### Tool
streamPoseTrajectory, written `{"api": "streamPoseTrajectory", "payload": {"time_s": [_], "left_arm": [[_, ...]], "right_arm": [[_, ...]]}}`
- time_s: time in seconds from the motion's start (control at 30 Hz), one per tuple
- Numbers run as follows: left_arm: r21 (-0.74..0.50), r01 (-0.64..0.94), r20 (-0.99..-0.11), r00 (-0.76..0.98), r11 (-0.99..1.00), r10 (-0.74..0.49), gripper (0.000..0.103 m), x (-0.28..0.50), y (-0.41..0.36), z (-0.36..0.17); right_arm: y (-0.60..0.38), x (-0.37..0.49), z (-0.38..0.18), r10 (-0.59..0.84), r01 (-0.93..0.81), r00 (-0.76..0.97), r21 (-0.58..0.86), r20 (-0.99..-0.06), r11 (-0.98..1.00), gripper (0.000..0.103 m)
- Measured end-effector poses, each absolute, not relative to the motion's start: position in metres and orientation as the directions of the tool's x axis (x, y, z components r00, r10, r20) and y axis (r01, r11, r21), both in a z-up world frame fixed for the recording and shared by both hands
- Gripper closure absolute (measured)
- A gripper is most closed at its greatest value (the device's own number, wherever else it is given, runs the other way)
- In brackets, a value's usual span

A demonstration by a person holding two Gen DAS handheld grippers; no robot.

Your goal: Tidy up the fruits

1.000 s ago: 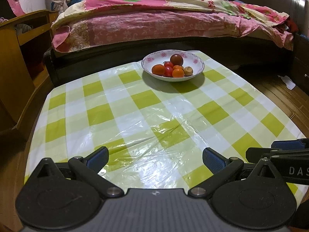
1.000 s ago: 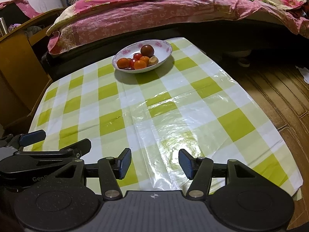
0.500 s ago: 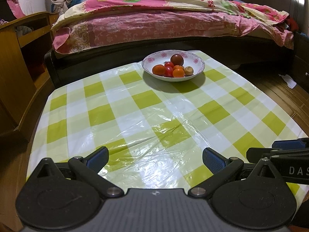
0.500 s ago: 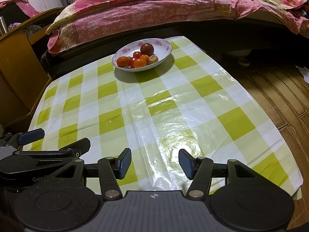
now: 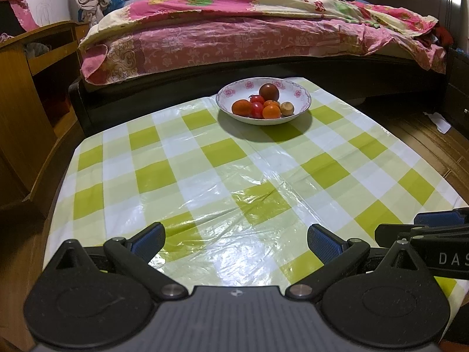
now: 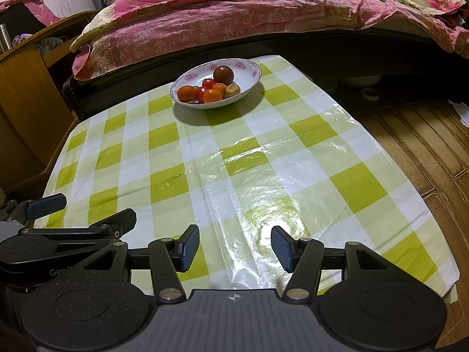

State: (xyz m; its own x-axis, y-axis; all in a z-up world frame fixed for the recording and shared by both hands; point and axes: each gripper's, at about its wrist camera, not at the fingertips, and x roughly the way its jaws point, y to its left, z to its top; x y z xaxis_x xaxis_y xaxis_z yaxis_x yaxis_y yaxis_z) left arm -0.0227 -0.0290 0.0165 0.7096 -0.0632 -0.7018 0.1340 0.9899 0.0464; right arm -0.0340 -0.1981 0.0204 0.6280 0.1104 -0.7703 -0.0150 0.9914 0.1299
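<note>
A white flowered bowl point(image 5: 302, 99) stands at the far side of a green-and-white checked table point(image 5: 205, 176). It holds several small fruits: oranges, red tomatoes, a dark round fruit point(image 5: 268, 91) and a small brown one. The bowl also shows in the right wrist view point(image 6: 252, 73). My left gripper point(image 5: 236, 242) is open and empty over the near table edge, far from the bowl. My right gripper point(image 6: 235, 248) is open and empty beside it, also at the near edge.
A bed with a pink quilt point(image 5: 249, 38) runs behind the table. A wooden desk point(image 5: 26, 94) stands at the left. Wooden floor point(image 6: 425, 135) lies to the right, with a scrap of white paper point(image 5: 439, 121) on it.
Both grippers have drifted slightly back and tilted, so the bowl sits a little lower in the views. Both stay open. The bowl and fruits have not moved.
</note>
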Motion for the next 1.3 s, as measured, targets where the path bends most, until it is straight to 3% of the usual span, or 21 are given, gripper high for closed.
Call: {"api": "streamPoseTrajectory", "payload": {"time_s": [1.3], "left_arm": [[0.087,0.138,-0.678,0.734,0.987,-0.043,0.0,-0.0262,-0.0312,0.0193]], "right_arm": [[-0.1978,-0.0359,0.0198,0.105,-0.02,0.633,0.119,-0.767,0.993,0.051]]}}
